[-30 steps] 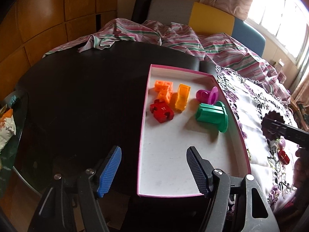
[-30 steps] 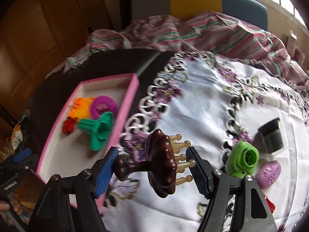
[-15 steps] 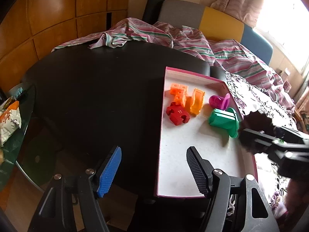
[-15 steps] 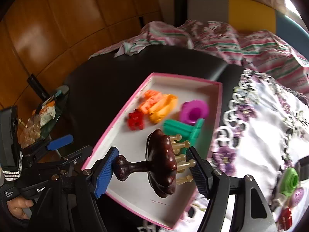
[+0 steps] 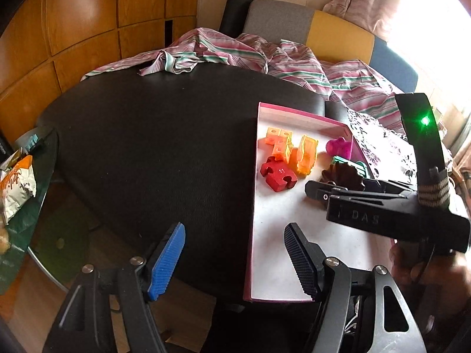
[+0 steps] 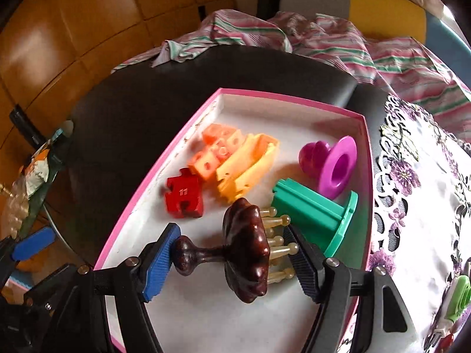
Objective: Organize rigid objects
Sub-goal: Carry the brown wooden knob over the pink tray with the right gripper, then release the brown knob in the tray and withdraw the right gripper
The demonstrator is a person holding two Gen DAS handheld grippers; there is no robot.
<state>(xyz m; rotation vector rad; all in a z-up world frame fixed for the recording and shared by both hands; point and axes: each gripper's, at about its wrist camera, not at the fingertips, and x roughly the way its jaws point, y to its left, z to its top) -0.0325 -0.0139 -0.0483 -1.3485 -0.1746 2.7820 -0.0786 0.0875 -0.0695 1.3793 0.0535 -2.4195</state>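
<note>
Massager [image 6: 245,250]: dark wooden, pegs pointing right, clamped between right gripper [image 6: 232,257] fingers above pink tray [image 6: 294,100].
Left gripper [image 5: 234,260]: spread wide, nothing held, tray's near-left edge between its fingers.

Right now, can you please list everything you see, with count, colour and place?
box: 1, pink rim, white inside, on black table
puzzle piece: 1, red, in box
cube blocks: 1 cluster, orange, in box
toy: 1, yellow-orange, in box
cup: 1, magenta, on its side in box
stand: 1, green, on its side in box
massager: 1, dark brown, over box
table: 1, black
striped cloth: 1, pink-green, far side
right gripper: 1, gripping massager
left gripper: 1, fingers apart
</note>
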